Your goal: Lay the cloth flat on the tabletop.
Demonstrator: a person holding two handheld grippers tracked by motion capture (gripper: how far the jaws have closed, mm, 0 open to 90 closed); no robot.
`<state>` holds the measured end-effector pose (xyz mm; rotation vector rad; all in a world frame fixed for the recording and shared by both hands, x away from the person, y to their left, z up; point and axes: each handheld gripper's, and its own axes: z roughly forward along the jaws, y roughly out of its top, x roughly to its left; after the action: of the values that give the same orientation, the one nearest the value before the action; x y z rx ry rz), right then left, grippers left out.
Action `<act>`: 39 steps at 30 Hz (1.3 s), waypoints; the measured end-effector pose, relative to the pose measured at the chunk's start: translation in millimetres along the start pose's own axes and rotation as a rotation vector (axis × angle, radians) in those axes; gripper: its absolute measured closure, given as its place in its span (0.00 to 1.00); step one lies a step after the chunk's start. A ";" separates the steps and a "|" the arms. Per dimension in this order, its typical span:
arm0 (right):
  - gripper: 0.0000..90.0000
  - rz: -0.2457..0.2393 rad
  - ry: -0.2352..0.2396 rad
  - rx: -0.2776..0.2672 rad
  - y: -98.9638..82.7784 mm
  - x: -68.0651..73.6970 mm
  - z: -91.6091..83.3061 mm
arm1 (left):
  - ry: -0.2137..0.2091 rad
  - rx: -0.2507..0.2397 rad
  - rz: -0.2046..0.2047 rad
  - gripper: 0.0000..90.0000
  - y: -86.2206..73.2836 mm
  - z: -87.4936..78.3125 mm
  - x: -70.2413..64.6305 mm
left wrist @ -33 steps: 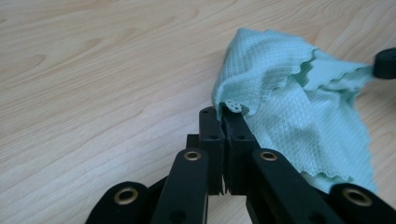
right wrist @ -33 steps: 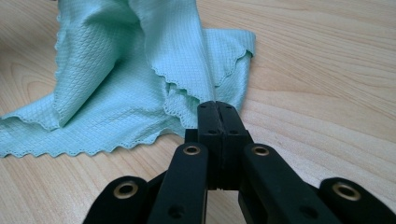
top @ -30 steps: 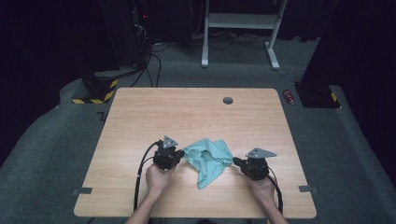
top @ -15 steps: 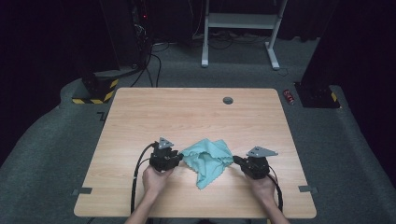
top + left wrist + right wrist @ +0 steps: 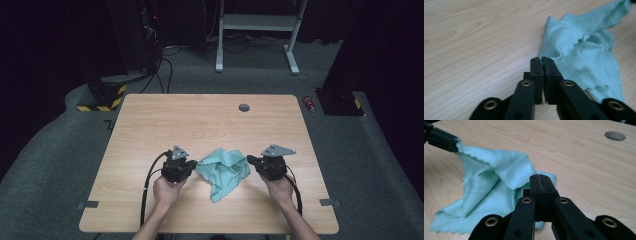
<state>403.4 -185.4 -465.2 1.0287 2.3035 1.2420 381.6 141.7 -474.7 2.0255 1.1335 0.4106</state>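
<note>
While both my claws pinch it, the crumpled mint-green waffle-weave cloth (image 5: 223, 171) lies mid-counter (image 5: 200, 120): left claw (image 5: 192, 166) clamps its 9 o'clock corner after re-closing, right claw (image 5: 250, 161) its 3 o'clock edge.

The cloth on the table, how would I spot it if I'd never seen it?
Find the light wooden table and look at its near half, between the person's two hands. The crumpled mint-green waffle-weave cloth with wavy edges lies there, and the black left claw and black right claw each pinch a corner. It is the only soft, coloured thing there.
</note>
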 end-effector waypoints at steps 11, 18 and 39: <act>1.00 0.038 -0.055 0.036 25.3 -25.7 21.5 | 0.035 0.000 -0.088 1.00 7.5 19.2 28.6; 1.00 0.095 -0.103 0.109 21.1 -41.8 50.9 | 0.075 0.043 -0.134 0.99 2.6 41.6 40.0; 0.66 0.023 0.015 0.077 3.2 -10.4 18.5 | -0.002 -0.014 0.002 0.59 4.4 5.9 -17.1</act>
<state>422.7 -180.9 -473.6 1.0778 2.3742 1.1814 378.1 123.4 -473.8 2.0149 1.1242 0.4166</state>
